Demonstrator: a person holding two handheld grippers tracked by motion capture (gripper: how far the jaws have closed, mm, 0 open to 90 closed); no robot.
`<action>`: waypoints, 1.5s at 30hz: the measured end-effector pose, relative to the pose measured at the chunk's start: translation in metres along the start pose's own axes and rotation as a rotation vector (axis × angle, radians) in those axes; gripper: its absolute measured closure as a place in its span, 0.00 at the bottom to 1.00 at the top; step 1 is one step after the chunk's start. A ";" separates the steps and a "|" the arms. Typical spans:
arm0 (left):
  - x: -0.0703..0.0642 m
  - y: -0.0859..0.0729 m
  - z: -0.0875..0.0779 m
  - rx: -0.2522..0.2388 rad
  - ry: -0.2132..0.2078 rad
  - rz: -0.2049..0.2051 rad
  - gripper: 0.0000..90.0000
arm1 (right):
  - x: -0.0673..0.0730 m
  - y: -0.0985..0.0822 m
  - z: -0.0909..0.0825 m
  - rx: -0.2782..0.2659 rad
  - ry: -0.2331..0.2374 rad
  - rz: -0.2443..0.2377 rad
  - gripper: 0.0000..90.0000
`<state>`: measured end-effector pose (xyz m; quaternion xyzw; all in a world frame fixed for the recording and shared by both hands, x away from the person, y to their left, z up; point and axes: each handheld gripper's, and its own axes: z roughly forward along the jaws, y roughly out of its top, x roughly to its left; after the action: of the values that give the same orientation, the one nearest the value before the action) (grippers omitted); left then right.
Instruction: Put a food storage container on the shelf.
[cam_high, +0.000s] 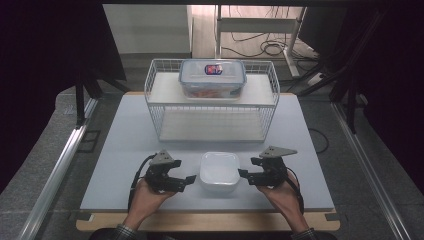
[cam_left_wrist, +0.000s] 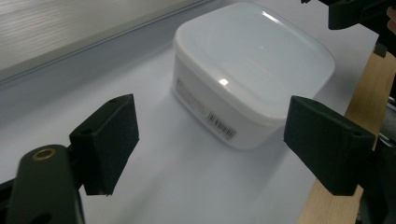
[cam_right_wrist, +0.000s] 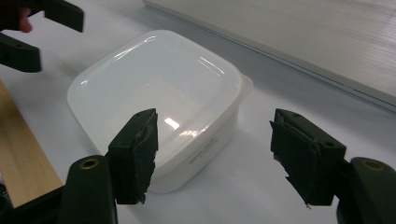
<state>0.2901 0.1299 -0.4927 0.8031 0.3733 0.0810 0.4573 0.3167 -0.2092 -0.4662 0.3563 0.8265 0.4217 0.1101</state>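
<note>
The left gripper (cam_high: 191, 179) is held open, its jaws spread wide with nothing between them; in the left gripper view (cam_left_wrist: 210, 144) bare table shows in the gap, and the white box (cam_left_wrist: 252, 70) is seen just ahead of the tips. The right gripper (cam_high: 243, 174) is likewise held open, nothing being clamped; in the right gripper view (cam_right_wrist: 212, 144) its near jaw is seen in front of the box's (cam_right_wrist: 159, 93) side, and whether that jaw touches the wall cannot be told.

The box (cam_high: 219, 171) is placed upright on the white table (cam_high: 130, 145), near the front edge and between the two grippers, its lid closed on top. Each gripper is carried in a hand, the left hand (cam_high: 147, 195) and the right hand (cam_high: 280, 192) being brought in from the near edge.

Farther back a wire basket (cam_high: 155, 105) is set on the table, and a clear lidded container (cam_high: 212, 77) is rested on its upper shelf, well apart from the box.
</note>
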 end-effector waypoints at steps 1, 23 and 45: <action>-0.001 0.004 0.003 0.012 0.003 0.010 0.21 | 0.001 0.001 0.000 0.005 0.000 -0.004 0.36; -0.002 0.020 0.043 0.050 -0.056 0.026 0.20 | 0.004 0.010 0.028 0.032 0.062 0.009 0.28; -0.004 0.015 0.033 0.104 -0.147 -0.172 0.54 | -0.001 -0.006 0.019 0.100 0.148 0.260 0.59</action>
<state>0.3105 0.1004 -0.4982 0.7944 0.4101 -0.0369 0.4465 0.3242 -0.2004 -0.4830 0.4333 0.7991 0.4160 -0.0246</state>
